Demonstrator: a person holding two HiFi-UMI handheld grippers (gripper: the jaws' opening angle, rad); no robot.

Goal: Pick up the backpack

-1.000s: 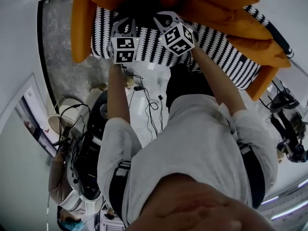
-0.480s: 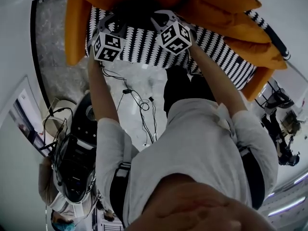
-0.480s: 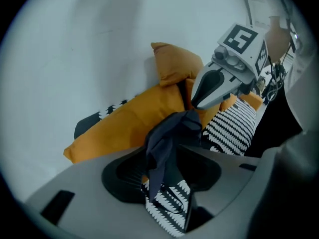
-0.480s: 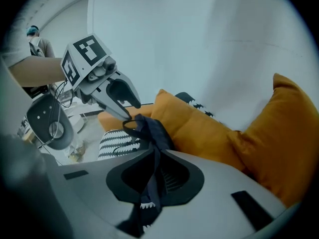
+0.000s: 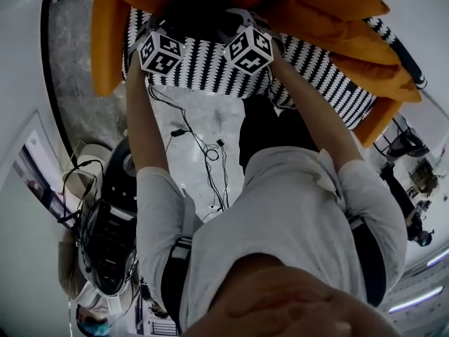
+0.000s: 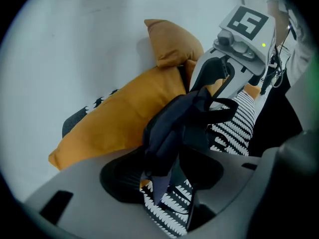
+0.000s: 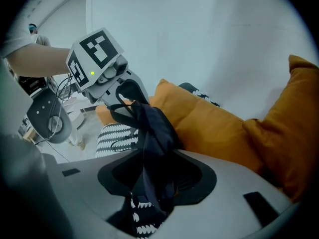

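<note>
Orange cushions [image 5: 337, 37] over a black-white striped sofa seat [image 5: 316, 76] fill 12 o'clock of the head view. Dark backpack [image 5: 200, 12] is on that seat against the cushions, also 12 o'clock, between the two grippers. Left gripper [image 7: 130, 94] is at its 9 o'clock, right gripper [image 6: 212, 86] at its 3 o'clock. Both sets of jaws have just been opening and now stand wide. Backpack fabric hangs loose between each pair, not pinched

The dark navy backpack [image 6: 172, 128] is soft, matt woven cloth. The orange cushions [image 6: 119, 113] are matt fabric too. The pale stone floor [image 5: 210, 111] looks polished and glossy.
</note>
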